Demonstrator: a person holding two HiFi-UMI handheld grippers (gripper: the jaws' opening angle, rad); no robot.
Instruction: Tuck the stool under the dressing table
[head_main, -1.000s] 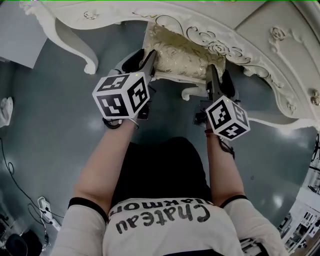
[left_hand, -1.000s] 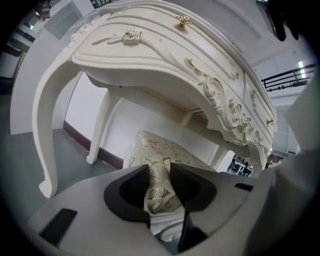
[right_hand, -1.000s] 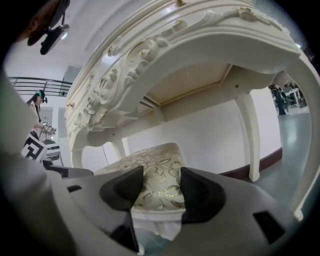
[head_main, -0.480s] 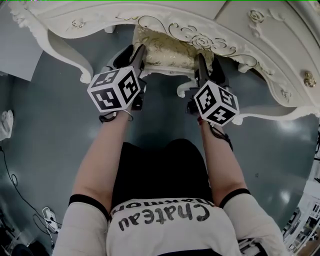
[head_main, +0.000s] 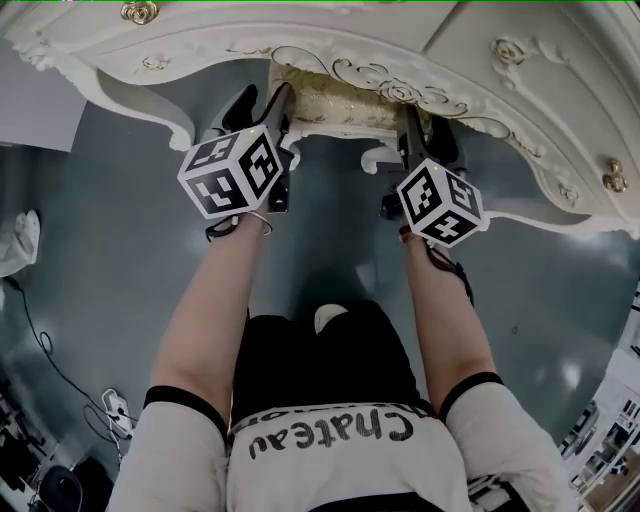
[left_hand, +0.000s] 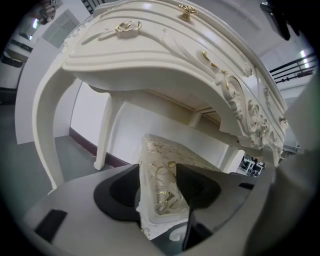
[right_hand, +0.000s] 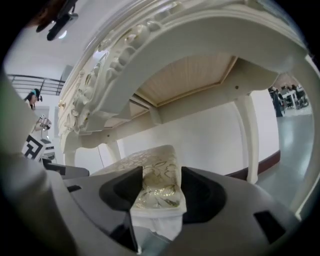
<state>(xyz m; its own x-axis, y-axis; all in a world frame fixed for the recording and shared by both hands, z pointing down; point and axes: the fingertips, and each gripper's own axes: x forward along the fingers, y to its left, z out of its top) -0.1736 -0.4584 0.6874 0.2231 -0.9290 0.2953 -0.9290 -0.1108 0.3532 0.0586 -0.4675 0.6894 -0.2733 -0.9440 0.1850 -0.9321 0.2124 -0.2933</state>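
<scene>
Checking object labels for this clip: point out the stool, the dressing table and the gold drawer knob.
stool (head_main: 325, 106), head view, on the gold-patterned seat cushion.
dressing table (head_main: 300, 38), head view, on its carved front apron.
drawer knob (head_main: 139, 12), head view, on the knob's gold face.

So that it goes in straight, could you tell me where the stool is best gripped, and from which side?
Take the stool by the padded seat edge at its two near corners, coming in level from the person's side. That edge faces out from under the dressing table, the rest lies beneath it, and the cushion rim is narrow enough for a two-jaw grip.
</scene>
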